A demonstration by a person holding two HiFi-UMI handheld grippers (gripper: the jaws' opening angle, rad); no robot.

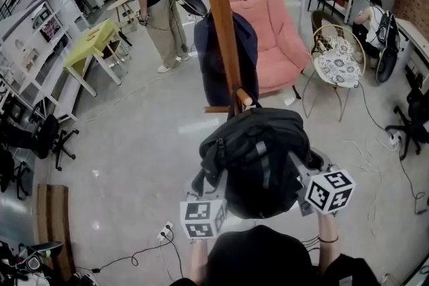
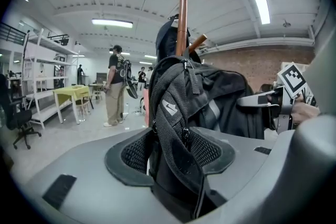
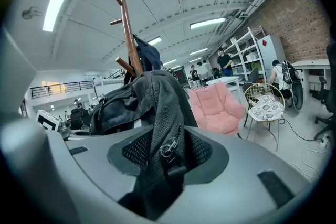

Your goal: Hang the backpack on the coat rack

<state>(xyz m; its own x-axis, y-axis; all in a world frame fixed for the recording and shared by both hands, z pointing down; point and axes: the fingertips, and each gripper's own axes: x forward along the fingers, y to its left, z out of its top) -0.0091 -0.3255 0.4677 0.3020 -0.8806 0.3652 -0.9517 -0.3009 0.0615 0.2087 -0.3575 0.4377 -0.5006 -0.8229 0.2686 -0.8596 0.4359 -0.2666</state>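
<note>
A black backpack point(image 1: 258, 157) hangs against the wooden coat rack point(image 1: 221, 17), its top just under a short peg point(image 1: 244, 98). A dark blue jacket point(image 1: 221, 57) hangs on the rack's far side. My left gripper point(image 1: 209, 181) is at the pack's left side, and in the left gripper view point(image 2: 176, 152) a mesh shoulder strap point(image 2: 173, 118) lies loose between its open jaws. My right gripper point(image 1: 305, 167) is at the pack's right side. The right gripper view point(image 3: 168, 152) shows another strap with a metal ring point(image 3: 167, 147) draped between its jaws, which stand apart.
Behind the rack are a pink armchair point(image 1: 275, 43) and a wire chair with a patterned cushion point(image 1: 338, 57). A person point(image 1: 157, 3) stands at the back left near a yellow table point(image 1: 94, 43). Cables point(image 1: 144, 251) run over the floor by my feet.
</note>
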